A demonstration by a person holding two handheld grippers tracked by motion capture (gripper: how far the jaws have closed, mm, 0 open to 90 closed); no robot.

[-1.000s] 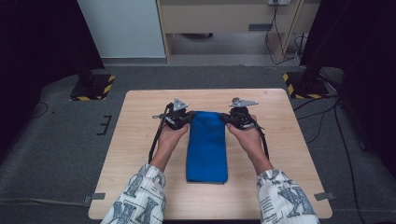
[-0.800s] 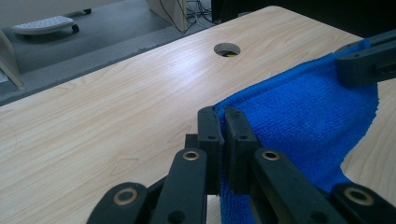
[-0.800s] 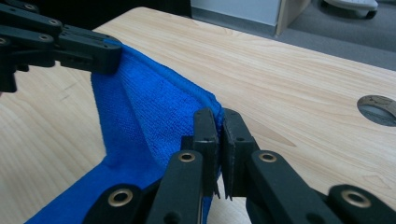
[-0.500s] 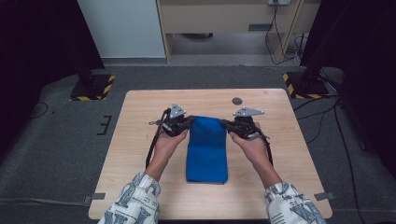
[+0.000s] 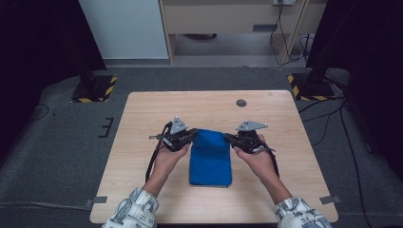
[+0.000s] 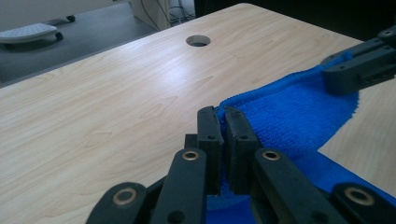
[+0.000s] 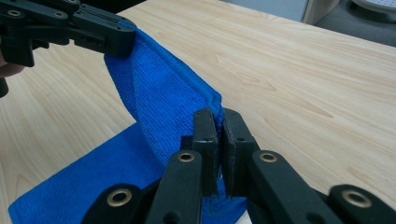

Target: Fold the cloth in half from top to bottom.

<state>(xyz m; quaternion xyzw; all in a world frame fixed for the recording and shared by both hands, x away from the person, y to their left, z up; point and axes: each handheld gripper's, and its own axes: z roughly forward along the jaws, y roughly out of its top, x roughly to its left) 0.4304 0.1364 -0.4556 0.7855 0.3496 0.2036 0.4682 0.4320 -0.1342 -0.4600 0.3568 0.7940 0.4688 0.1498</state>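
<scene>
Left gripper (image 5: 191,135) and right gripper (image 5: 229,137), each with jaws clamped on a far corner of the blue microfibre cloth (image 5: 210,159); the cloth's far edge hangs raised between them, its remainder lying on the wooden table (image 5: 142,123).

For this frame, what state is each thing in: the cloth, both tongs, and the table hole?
Blue cloth: folded, far edge lifted off the table, near part lying flat.
Left tongs: shut on the cloth's far corner.
Right tongs: shut on the other far corner.
Table hole: open, uncovered.
</scene>
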